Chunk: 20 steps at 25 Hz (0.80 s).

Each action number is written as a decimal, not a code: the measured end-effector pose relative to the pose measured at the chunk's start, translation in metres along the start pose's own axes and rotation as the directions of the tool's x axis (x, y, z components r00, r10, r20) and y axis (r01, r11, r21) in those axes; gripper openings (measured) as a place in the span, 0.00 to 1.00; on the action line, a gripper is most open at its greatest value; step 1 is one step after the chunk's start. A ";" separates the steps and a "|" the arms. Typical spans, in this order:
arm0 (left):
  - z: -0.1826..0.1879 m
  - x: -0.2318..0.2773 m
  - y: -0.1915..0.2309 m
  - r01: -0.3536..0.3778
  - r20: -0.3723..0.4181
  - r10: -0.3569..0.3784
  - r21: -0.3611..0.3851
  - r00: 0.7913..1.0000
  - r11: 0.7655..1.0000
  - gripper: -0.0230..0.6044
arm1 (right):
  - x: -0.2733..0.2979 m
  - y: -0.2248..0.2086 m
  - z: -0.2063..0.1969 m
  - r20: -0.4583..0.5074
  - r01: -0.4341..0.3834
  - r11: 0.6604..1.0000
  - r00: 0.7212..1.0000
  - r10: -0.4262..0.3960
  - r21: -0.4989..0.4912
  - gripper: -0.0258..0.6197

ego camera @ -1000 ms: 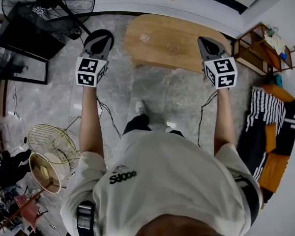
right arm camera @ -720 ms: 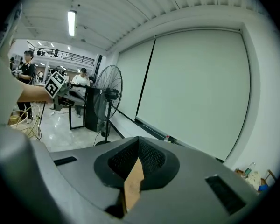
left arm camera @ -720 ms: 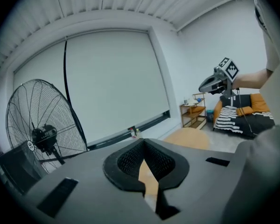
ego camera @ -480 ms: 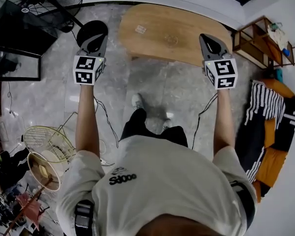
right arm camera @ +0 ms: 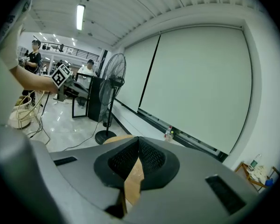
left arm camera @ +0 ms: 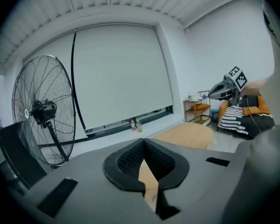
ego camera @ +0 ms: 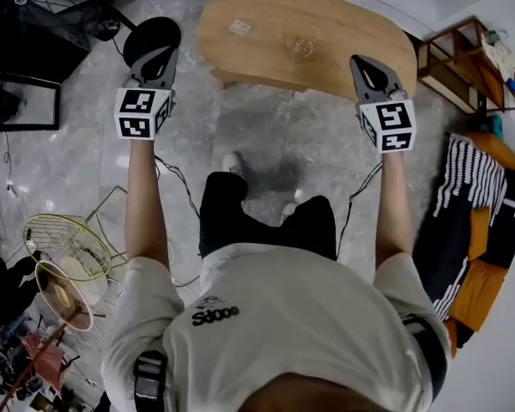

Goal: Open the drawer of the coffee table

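The coffee table [ego camera: 326,45] is a low oval of light wood ahead of me, and no drawer front shows from above. A small clear thing [ego camera: 299,47] and a card [ego camera: 239,27] lie on its top. My left gripper [ego camera: 158,56] is shut and empty, in the air left of the table's left end, over the fan's base. My right gripper [ego camera: 366,65] is also shut and empty, over the table's right part near its front edge. In the left gripper view the shut left gripper [left arm camera: 144,146] points past the tabletop [left arm camera: 191,134]. Wood [right arm camera: 132,183] shows below the shut right gripper [right arm camera: 138,143].
A big standing fan [left arm camera: 39,111] with a round black base [ego camera: 151,34] stands left of the table. A black stand [ego camera: 30,54] is at far left. A wooden shelf [ego camera: 463,58] and a striped blanket on orange cushions [ego camera: 485,213] fill the right. Fan guards [ego camera: 64,251] and cables lie on the floor.
Both grippers have come down together toward the table's height, still shut. The person has bent the knees, and the table sits lower and larger in the head view.
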<state>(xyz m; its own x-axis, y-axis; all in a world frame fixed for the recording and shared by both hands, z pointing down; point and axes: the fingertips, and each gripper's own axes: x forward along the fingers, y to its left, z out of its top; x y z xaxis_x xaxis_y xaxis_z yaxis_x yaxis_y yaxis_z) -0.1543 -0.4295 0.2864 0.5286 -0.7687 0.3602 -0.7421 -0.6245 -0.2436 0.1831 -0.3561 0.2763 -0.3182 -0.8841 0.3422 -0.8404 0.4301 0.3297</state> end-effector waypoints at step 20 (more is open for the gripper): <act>-0.191 0.076 -0.047 -0.053 0.049 0.053 -0.004 0.997 0.999 0.06 | 0.067 0.056 -0.216 -0.031 0.015 0.999 0.999 -0.014 0.036 0.05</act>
<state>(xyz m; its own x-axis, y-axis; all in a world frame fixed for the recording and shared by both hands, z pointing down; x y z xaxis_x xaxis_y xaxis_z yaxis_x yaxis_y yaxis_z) -0.1582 -0.4318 0.4971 0.5078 -0.8066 0.3026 -0.7707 -0.5823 -0.2587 0.2093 -0.3513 0.5082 -0.2925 -0.8841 0.3644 -0.8606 0.4095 0.3028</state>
